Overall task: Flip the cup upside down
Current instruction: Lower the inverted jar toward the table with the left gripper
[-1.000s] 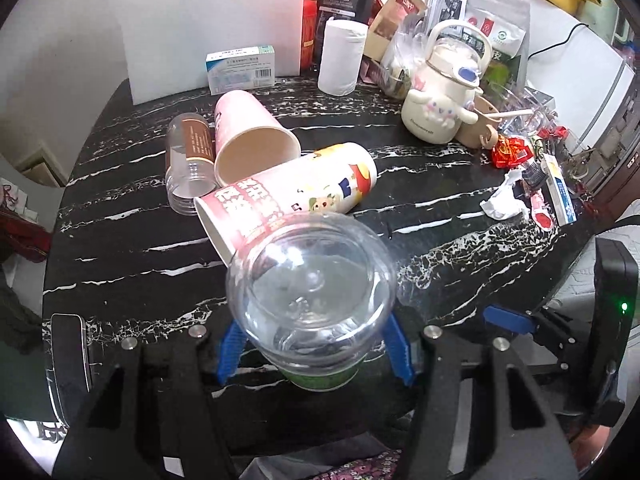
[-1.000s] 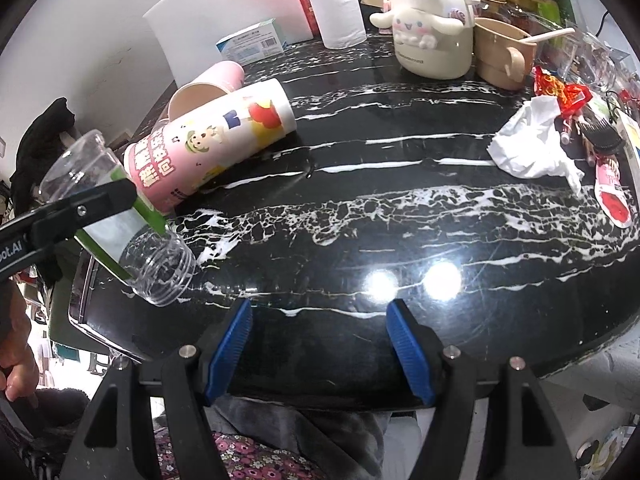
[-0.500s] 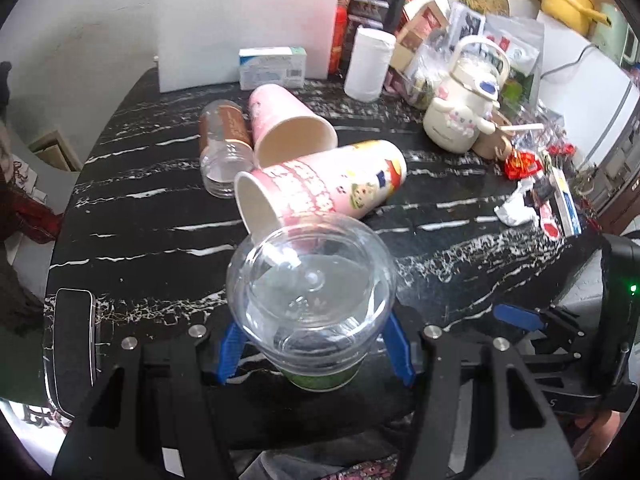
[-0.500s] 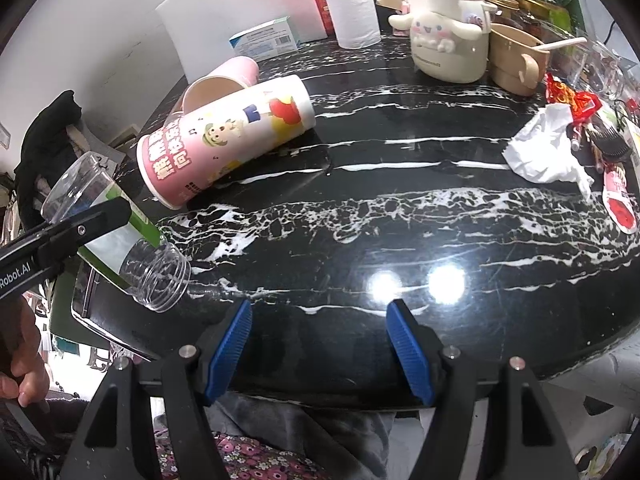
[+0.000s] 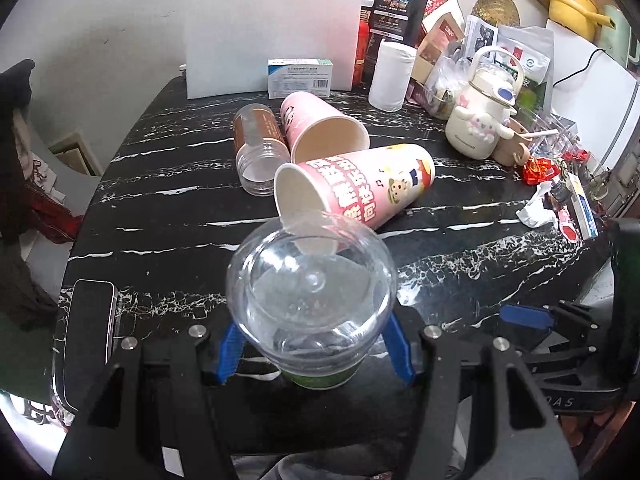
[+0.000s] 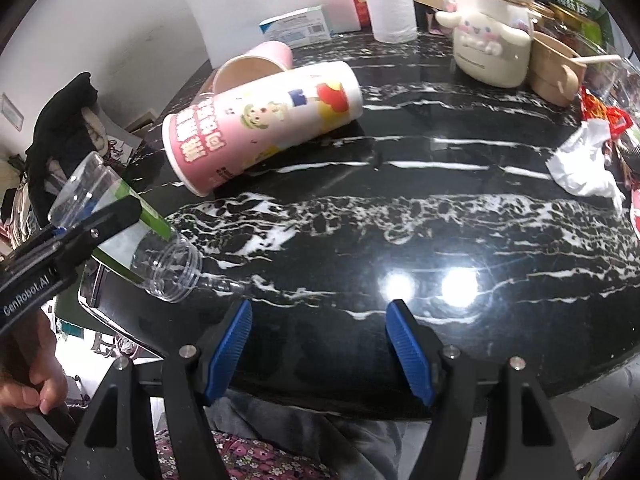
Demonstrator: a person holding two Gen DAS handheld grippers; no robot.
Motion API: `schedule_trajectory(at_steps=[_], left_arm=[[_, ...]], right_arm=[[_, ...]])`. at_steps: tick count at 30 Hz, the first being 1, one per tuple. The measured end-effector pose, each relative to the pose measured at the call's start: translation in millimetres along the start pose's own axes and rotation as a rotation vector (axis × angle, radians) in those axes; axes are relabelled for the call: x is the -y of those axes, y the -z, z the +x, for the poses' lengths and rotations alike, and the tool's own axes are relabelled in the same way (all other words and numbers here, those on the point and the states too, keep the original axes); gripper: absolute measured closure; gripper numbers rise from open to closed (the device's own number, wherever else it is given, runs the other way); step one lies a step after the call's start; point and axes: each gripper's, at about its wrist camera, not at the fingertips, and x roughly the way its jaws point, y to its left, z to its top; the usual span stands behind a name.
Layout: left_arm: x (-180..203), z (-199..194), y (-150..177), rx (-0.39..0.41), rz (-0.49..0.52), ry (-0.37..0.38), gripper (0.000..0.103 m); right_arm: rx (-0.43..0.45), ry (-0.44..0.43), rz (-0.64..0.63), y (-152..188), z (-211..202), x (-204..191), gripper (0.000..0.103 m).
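Blue pads of the left gripper were clamped on a clear plastic cup with a green label, gripped at its sides. Seen from the right wrist, that cup was held tilted over the near left edge of the black marble table, its threaded mouth pointing down toward the tabletop. The right gripper hung over the near table edge, jaws wide apart with nothing between them. Farther in, a tall pink printed paper cup lay on its side; behind it lay a second pink cup and a brown-labelled clear jar.
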Motion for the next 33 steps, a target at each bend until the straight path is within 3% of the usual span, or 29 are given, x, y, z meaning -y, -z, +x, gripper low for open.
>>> schedule_trajectory(at_steps=[22, 33], left_arm=[[6, 1, 10, -0.006, 0.017, -0.017, 0.045], [9, -12, 8, 0.032, 0.0, 0.012, 0.025]], right_arm=[[0.033, 0.015, -0.037, 4, -15, -21, 0.033], [0.045, 0.015, -0.035, 10, -20, -20, 0.033]])
